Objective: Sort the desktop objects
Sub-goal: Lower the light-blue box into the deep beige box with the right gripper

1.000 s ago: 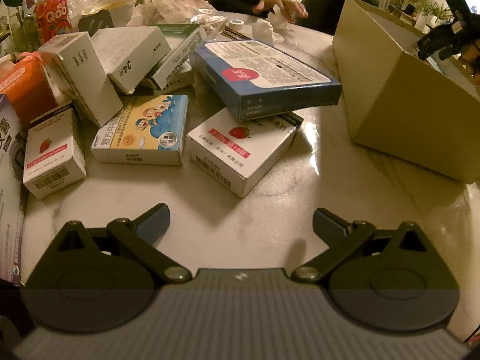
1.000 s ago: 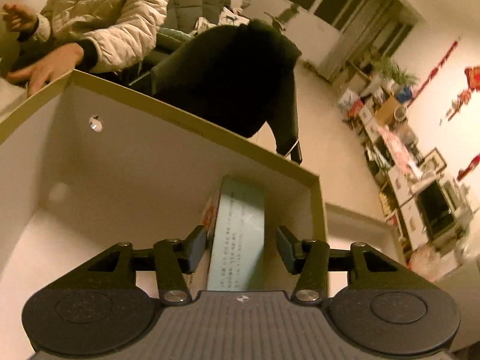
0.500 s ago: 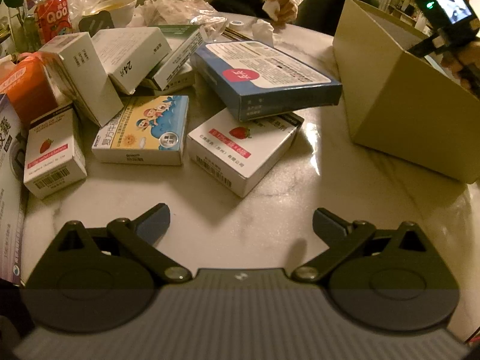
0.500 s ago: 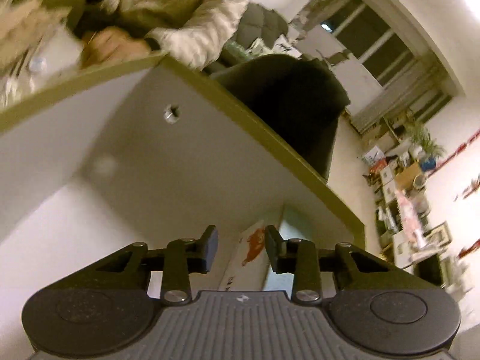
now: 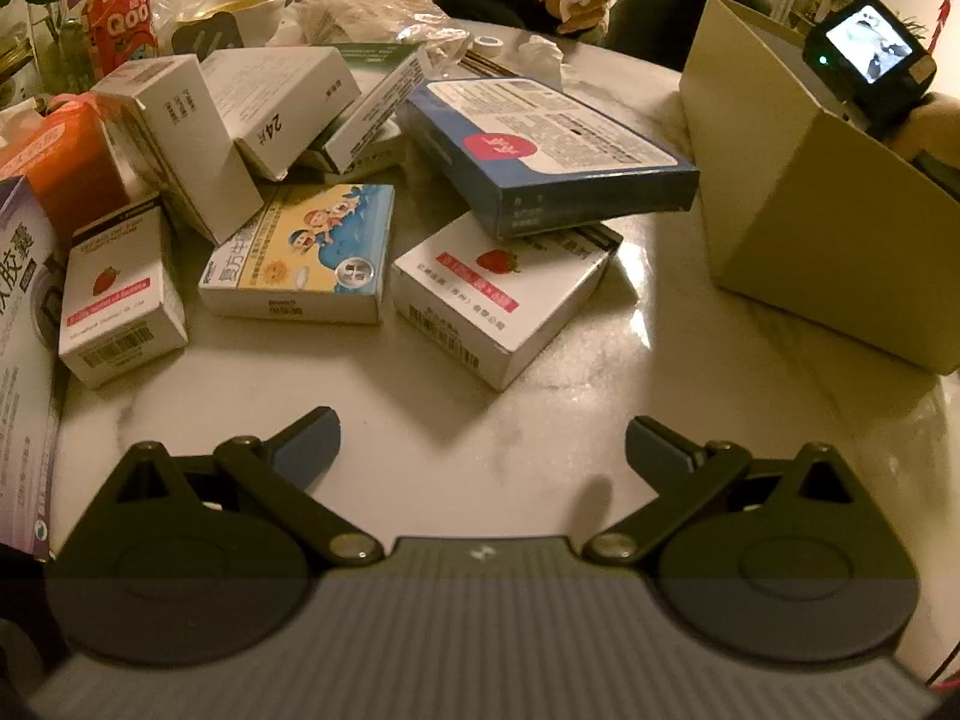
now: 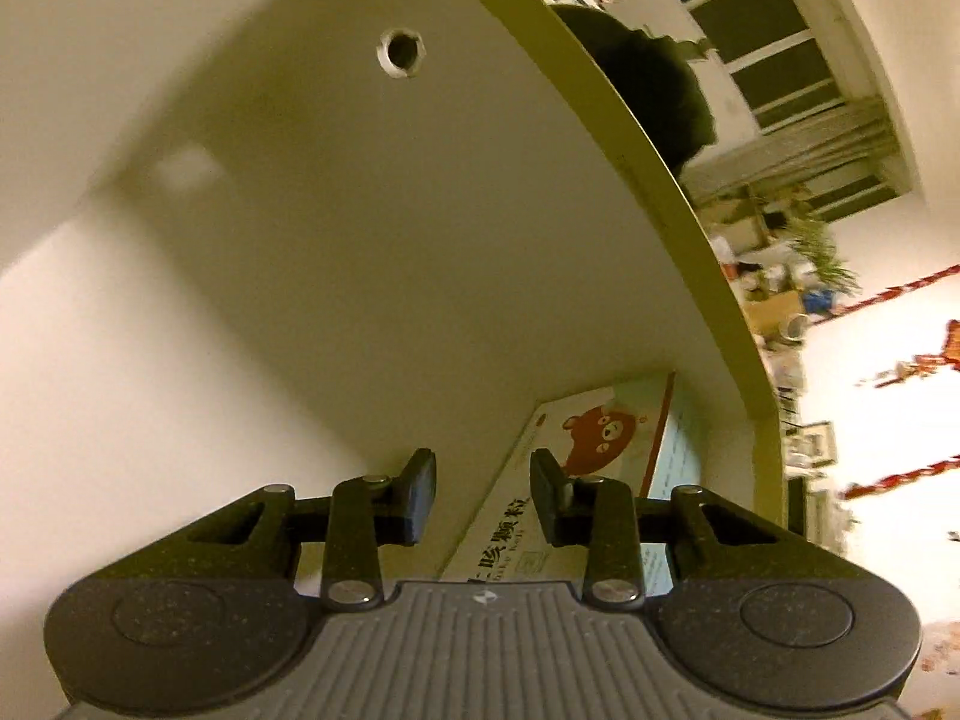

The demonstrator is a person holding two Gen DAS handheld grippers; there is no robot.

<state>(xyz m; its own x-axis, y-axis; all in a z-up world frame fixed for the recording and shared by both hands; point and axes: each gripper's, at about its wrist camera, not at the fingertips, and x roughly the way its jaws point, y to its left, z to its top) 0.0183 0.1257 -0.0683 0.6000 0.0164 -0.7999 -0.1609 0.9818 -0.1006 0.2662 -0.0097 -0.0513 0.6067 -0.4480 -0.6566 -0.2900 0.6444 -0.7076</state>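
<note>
Marble table; left tongs above (jaws wide), angled downward.

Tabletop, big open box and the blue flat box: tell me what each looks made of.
Tabletop: looks like polished marble or a marble-look slab; pale with grey veins and glossy reflections.
Big open box: cardboard, matte tan outside, plain pale inside with a punched hole.
Blue flat box: thin printed paperboard, slightly satin, with sharp folded edges.

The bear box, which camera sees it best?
The right wrist view: the bear box lies inside the cardboard box, just past the right gripper. The left wrist view shows only the cardboard box's outside.
</note>
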